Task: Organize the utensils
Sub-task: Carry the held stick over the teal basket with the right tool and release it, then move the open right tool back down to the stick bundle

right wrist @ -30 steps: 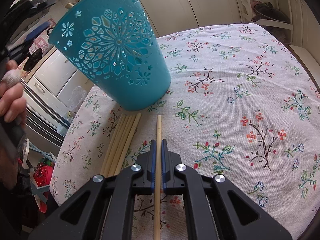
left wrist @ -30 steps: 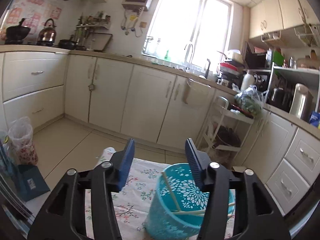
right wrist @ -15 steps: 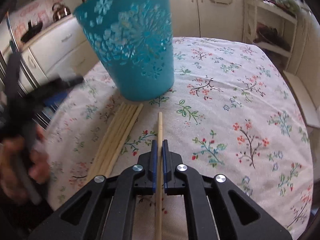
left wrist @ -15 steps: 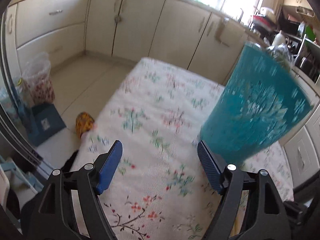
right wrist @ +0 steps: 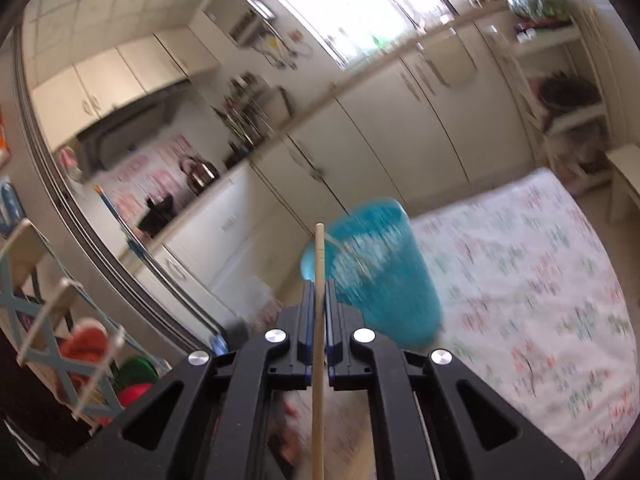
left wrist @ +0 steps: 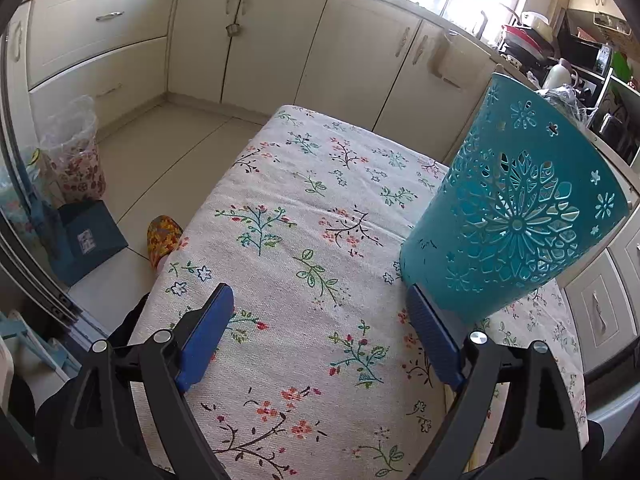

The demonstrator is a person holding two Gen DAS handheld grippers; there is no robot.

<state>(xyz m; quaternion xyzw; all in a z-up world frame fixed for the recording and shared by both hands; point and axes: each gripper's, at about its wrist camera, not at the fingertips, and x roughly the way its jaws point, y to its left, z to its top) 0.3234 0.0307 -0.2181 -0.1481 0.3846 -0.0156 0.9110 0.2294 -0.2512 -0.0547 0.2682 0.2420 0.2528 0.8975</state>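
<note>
Teal holder (right wrist: 380, 268) stands on the floral table (right wrist: 560, 280); the right tongs (right wrist: 319, 300), clamped on a chopstick (right wrist: 319, 320) whose long axis points toward the holder's rim, are above it. Left tongs (left wrist: 320, 320), just opening, empty, flank its base.

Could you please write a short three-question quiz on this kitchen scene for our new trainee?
1. True or false: the right tongs are shut on a wooden chopstick.
2. What stands between the pads of the left tongs? A) the teal holder B) a chopstick C) nothing but the floral tablecloth below
3. Fill in: the teal holder stands on the ____.

Key:
1. True; the stick runs through the closed pads.
2. C; the left tongs have just been opening, and the holder sits beside the right-hand pad, not between them.
3. Tablecloth.
</note>
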